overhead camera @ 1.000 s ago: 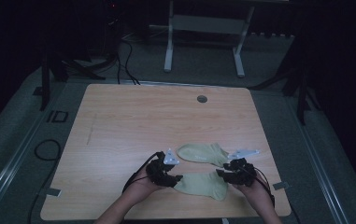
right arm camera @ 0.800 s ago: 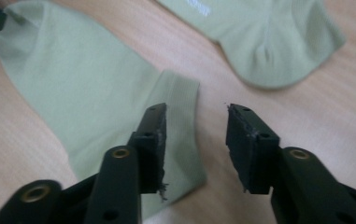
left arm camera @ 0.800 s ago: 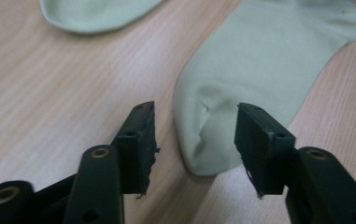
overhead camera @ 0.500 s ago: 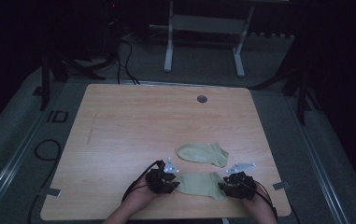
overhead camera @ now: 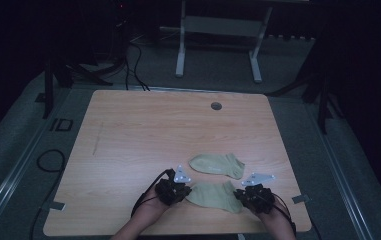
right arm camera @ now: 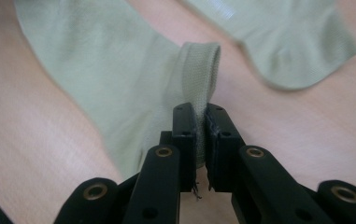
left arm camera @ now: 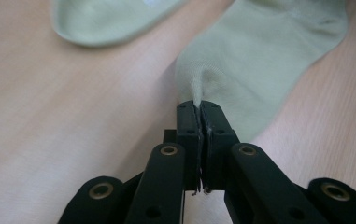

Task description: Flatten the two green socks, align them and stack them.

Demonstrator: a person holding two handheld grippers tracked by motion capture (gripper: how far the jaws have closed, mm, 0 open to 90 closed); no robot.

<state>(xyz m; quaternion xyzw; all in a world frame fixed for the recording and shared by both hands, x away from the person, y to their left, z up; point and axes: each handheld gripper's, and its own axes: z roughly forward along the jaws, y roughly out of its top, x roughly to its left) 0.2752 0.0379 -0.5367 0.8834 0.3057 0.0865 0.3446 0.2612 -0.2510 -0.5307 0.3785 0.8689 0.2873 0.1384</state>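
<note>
Wooden surface [overhead camera: 143,145] under dim light, with a small round grommet [overhead camera: 216,106] near its far edge. Beyond the far edge, a white metal frame [overhead camera: 218,30] stands on the grey floor, and a black cable [overhead camera: 48,162] loops off the left side. Two pale green socks sit at the near right of the surface. The far sock [overhead camera: 217,164] lies flat, apart from both grippers. The near sock [overhead camera: 212,195] is stretched between them, close to the near edge. At its left end, the left gripper [overhead camera: 174,189] has it: in the left gripper view the fingers [left arm camera: 188,126] are pressed together on a small peak of fabric at the toe end [left arm camera: 255,65]. At its right end sits the right gripper [overhead camera: 254,195]; in the right gripper view its fingers [right arm camera: 185,135] pinch the ribbed cuff [right arm camera: 199,70], which stands up folded between them. Both forearms come in from the near edge.
</note>
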